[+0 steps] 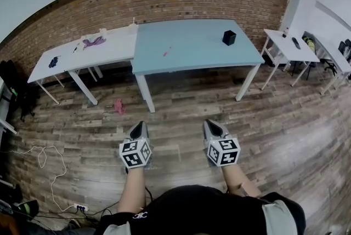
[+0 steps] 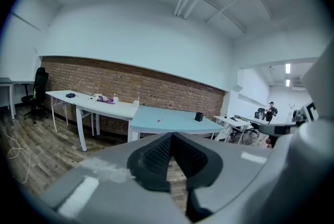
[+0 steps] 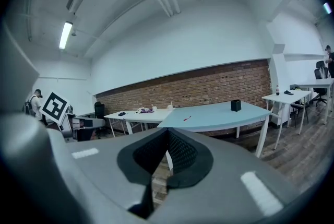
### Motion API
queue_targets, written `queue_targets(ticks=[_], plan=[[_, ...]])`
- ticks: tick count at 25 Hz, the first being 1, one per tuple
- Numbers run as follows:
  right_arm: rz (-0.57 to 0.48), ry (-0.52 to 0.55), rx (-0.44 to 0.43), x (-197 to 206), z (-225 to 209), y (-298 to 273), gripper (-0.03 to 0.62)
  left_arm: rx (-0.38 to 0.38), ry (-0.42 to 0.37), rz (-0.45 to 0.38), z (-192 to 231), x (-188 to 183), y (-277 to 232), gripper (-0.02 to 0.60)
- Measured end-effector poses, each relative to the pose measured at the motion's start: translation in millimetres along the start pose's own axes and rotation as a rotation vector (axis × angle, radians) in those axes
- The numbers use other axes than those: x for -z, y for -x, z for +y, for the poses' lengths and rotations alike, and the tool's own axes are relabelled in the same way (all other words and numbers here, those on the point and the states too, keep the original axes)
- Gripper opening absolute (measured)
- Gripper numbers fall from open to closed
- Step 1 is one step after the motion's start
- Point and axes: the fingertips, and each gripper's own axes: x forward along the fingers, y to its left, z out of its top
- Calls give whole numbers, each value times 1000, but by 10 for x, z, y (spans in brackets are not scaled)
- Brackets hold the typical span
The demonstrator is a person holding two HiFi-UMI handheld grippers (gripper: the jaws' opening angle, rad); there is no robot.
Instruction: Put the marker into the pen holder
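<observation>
A small red marker (image 1: 166, 52) lies on the light blue table (image 1: 192, 58), left of its middle. A black square pen holder (image 1: 229, 37) stands upright near the table's far right corner. The marker (image 2: 159, 120) (image 3: 187, 118) and the holder (image 2: 199, 116) (image 3: 236, 105) also show small in both gripper views. My left gripper (image 1: 139, 129) and right gripper (image 1: 214, 127) are held side by side over the wooden floor, well short of the table. Both are shut, jaws pressed together, with nothing between them.
A white table (image 1: 82, 56) adjoins the blue one on the left, with a purple item (image 1: 94, 41) and small clutter. More white desks (image 1: 290, 45) stand at right. A pink scrap (image 1: 119, 105) lies on the floor by the table leg. Cables (image 1: 46, 160) run at left.
</observation>
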Motion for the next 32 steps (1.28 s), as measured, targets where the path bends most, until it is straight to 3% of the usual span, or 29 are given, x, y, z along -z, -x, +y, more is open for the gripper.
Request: queue_targets(ticks=[7, 20, 26, 32], plan=[[-4, 1, 24, 59, 201, -76, 5, 35, -20, 1, 171, -21, -1, 6], [8, 26, 13, 156, 379, -247, 5, 16, -10, 30, 488, 146, 31, 7], [4, 40, -7, 133, 271, -490, 5, 3, -34, 24, 536, 122, -183, 6], [-23, 36, -47, -40, 69, -1082, 5, -24, -81, 11, 652, -111, -691, 7]])
